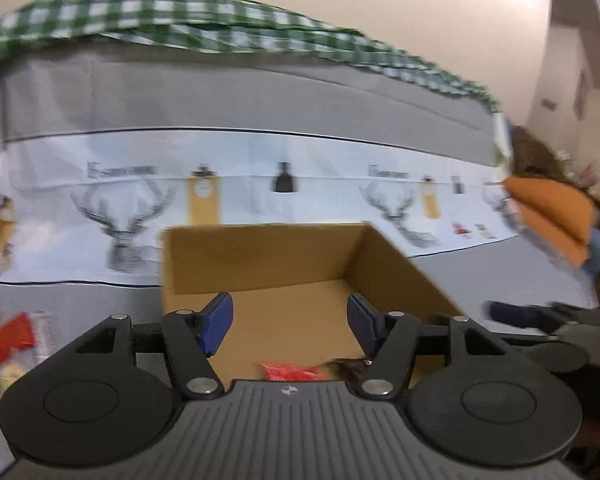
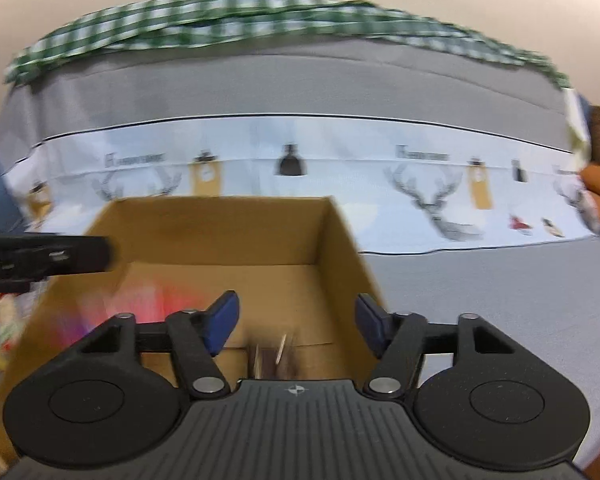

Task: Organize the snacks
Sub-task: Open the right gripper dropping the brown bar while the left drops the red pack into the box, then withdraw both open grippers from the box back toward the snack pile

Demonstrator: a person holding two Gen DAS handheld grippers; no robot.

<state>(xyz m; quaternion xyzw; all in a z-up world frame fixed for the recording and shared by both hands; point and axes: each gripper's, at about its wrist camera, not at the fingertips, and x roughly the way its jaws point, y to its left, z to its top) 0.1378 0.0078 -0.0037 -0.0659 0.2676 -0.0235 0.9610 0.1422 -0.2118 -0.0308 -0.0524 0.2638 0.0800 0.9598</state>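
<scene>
An open cardboard box (image 1: 260,256) stands on a grey cloth-covered surface. My left gripper (image 1: 290,320) hovers over the box's near side, its blue pads (image 1: 218,322) apart with nothing between them. Below it a red snack packet (image 1: 292,372) and a dark item (image 1: 346,365) lie in the box. My right gripper (image 2: 296,324) is also open over the same box (image 2: 336,240), above a brown packet (image 2: 272,356). A blurred red packet (image 2: 140,304) shows at the box's left. Each gripper appears in the other's view: the right gripper (image 1: 512,314), the left gripper (image 2: 80,258).
Loose snack packets (image 1: 8,340) lie left of the box on the grey surface (image 2: 480,288). Behind it hang a white deer-print cloth (image 1: 300,168) and a green checked cloth (image 1: 180,12). Orange cushions (image 1: 552,216) sit at the right.
</scene>
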